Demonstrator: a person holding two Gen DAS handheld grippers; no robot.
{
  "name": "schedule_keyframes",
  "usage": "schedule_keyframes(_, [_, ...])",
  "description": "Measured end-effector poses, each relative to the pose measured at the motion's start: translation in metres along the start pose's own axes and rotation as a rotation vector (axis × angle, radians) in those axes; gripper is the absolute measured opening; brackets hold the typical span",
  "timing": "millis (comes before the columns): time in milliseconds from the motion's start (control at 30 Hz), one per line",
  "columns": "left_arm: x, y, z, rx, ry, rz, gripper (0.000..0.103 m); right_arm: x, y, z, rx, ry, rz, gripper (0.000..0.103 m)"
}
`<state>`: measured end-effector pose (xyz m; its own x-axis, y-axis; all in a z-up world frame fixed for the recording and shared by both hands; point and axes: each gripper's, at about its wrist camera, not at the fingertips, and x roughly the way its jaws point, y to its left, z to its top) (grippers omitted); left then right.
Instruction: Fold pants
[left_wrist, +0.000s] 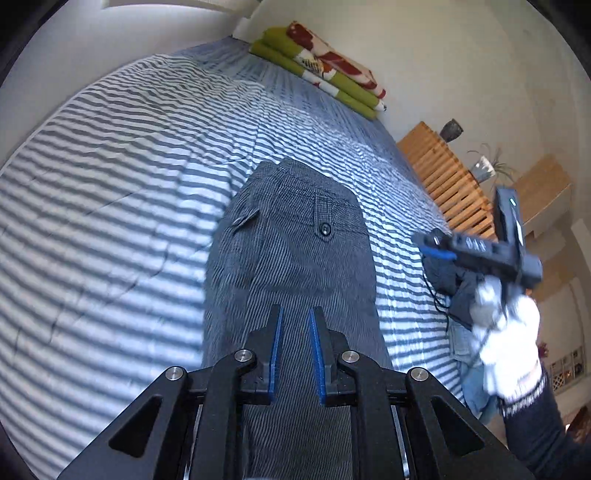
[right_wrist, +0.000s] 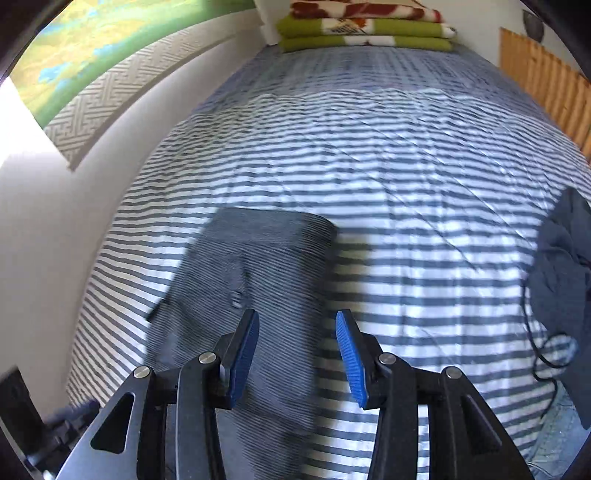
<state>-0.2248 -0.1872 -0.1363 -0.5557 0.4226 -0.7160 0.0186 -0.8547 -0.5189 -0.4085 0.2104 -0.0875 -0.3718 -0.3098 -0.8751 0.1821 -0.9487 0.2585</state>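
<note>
Grey finely striped pants (left_wrist: 291, 258) lie lengthwise on the striped bed cover (left_wrist: 110, 184), waistband at the far end and a buttoned back pocket (left_wrist: 325, 229) facing up. My left gripper (left_wrist: 295, 314) hovers over the leg part, open by a narrow gap with nothing between its blue pads. In the right wrist view the pants (right_wrist: 251, 280) lie left of centre, blurred. My right gripper (right_wrist: 297, 321) stands wide open above their right edge, empty. A white-gloved hand (left_wrist: 506, 332) holds the right gripper (left_wrist: 424, 242) off to the pants' right.
Folded green and red blankets (right_wrist: 365, 29) lie at the bed's far end. A dark garment (right_wrist: 565, 280), a black cable (right_wrist: 535, 347) and blue jeans (left_wrist: 465, 354) lie at the right side. A wooden slatted panel (left_wrist: 447, 177) lines that side, a wall (right_wrist: 55, 221) the left.
</note>
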Motion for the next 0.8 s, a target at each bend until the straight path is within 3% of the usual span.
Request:
schedule_keyframes(67, [0.024,-0.011,0.017,0.013,0.025,-0.019,0.015,0.009,-0.008,-0.005,0.004,0.017,0.003,0.04])
schedule_keyframes(200, [0.071,-0.022,0.028,0.088,0.087,0.019,0.015,0.037,0.001,-0.007,-0.05,0.061,0.003,0.04])
schedule_keyframes(300, [0.104,-0.009,0.021,0.1,0.136,0.111,0.015,0.068,0.011,-0.007,-0.082,0.098,0.014,0.04])
schedule_keyframes(367, [0.121,0.014,0.011,0.054,0.168,0.139,0.011,0.092,0.017,-0.001,-0.119,0.098,-0.055,0.039])
schedule_keyframes(400, [0.125,0.024,0.009,0.034,0.168,0.127,0.006,0.106,0.017,0.005,-0.123,0.096,-0.101,0.039])
schedule_keyframes(467, [0.12,0.037,0.01,-0.027,0.151,0.079,0.003,0.127,0.014,0.013,-0.088,0.137,-0.084,0.039])
schedule_keyframes(600, [0.105,0.028,0.014,-0.008,0.144,0.072,0.006,0.112,0.013,0.006,-0.07,0.11,-0.03,0.039])
schedule_keyframes(700, [0.094,0.02,0.019,0.033,0.125,0.095,0.018,0.083,0.002,-0.016,-0.069,0.094,-0.01,0.04])
schedule_keyframes(800, [0.087,0.009,0.029,0.054,0.109,0.108,0.051,0.057,-0.012,-0.047,-0.053,0.098,0.005,0.043])
